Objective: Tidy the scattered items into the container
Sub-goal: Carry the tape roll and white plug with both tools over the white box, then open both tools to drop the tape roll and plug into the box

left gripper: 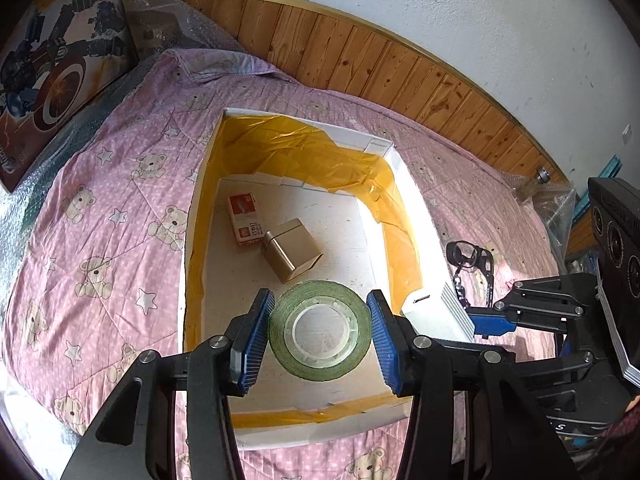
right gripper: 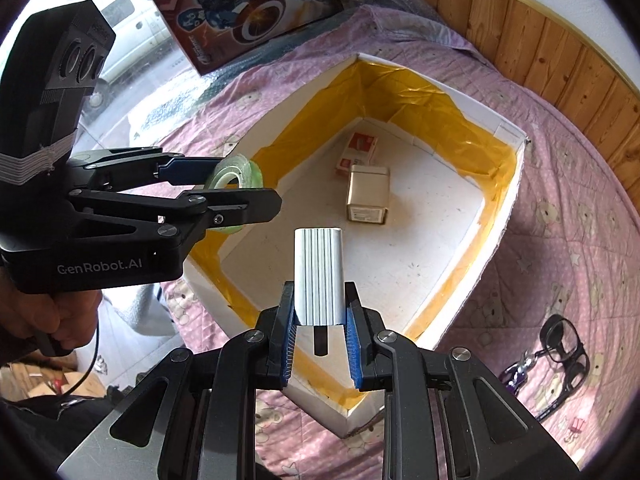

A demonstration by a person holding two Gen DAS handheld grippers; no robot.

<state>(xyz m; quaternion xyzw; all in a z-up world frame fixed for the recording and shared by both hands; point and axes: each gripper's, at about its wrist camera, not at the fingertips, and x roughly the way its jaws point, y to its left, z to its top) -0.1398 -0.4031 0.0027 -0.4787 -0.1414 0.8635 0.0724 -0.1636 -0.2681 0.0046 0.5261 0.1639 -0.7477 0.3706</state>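
Pink bear-print bed, white box [left gripper: 192, 240] with yellow tape lining. Left tool [left gripper: 320, 332] clamps green tape roll [left gripper: 320, 330] above box floor; right tool [right gripper: 320, 344] grips ribbed silver power bank [right gripper: 319, 276], long axis pointing inward, over near corner. Glasses [right gripper: 564, 352] remain outside, nearer right tool.

Left tool [left gripper: 320, 330] level, blue pads [left gripper: 256, 340] pressed on either side of green tape roll [left gripper: 319, 330], held flat between them. Right tool [right gripper: 321, 344] beside it, fingers closed on near end of ribbed silver power bank [right gripper: 319, 276]. Person's hand [right gripper: 56, 316] grips left tool's handle from below
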